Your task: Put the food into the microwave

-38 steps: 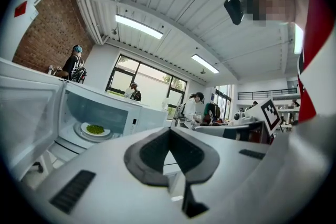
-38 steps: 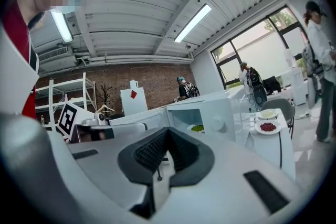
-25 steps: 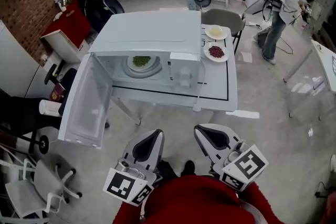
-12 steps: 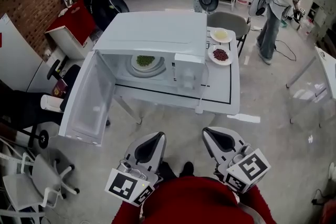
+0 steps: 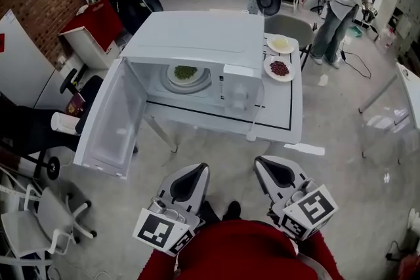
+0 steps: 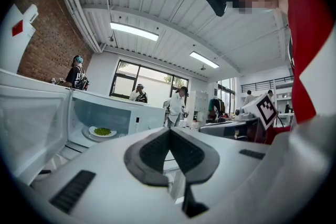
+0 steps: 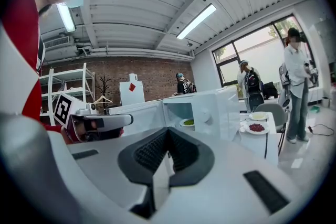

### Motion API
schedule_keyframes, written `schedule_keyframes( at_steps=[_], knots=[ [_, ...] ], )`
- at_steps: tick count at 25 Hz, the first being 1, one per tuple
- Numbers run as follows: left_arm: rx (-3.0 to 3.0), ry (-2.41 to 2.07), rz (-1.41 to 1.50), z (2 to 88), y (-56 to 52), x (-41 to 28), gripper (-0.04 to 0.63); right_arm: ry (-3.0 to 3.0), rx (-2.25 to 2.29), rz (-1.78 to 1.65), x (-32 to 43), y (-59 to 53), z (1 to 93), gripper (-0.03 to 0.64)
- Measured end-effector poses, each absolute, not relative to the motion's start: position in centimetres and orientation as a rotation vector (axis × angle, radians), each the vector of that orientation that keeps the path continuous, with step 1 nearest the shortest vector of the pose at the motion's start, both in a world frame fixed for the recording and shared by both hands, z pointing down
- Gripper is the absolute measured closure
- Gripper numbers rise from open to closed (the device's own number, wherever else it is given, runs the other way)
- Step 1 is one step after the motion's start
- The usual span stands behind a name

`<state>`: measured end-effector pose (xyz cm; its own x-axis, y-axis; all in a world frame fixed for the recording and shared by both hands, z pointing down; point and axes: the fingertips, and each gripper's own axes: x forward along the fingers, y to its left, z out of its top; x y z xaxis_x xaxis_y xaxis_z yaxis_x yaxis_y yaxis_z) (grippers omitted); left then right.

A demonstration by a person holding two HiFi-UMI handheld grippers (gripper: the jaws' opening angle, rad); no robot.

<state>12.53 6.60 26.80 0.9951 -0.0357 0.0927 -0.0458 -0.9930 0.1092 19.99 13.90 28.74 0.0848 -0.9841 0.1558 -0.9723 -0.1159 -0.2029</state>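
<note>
Both the left gripper (image 5: 191, 175) and right gripper (image 5: 269, 169) were closed, empty, well apart from the microwave (image 5: 197, 42) holding one plate (image 5: 186, 75).

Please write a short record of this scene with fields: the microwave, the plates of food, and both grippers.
microwave: on the table, door open
inside: green food plate
outside: red food plate and yellow food plate, on the table beside the microwave
left hand-held gripper: shut, empty, short of the table
right hand-held gripper: shut, empty, short of the table
</note>
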Motion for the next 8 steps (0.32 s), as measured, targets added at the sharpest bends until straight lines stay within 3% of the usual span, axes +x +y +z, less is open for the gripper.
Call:
schedule_keyframes(
  at_steps=[8],
  knots=[
    [3.033,-0.055,0.134,26.67,6.6,12.69,0.586,2.063,-2.28,-0.386,19.69,13.57,28.6,0.603]
  ],
)
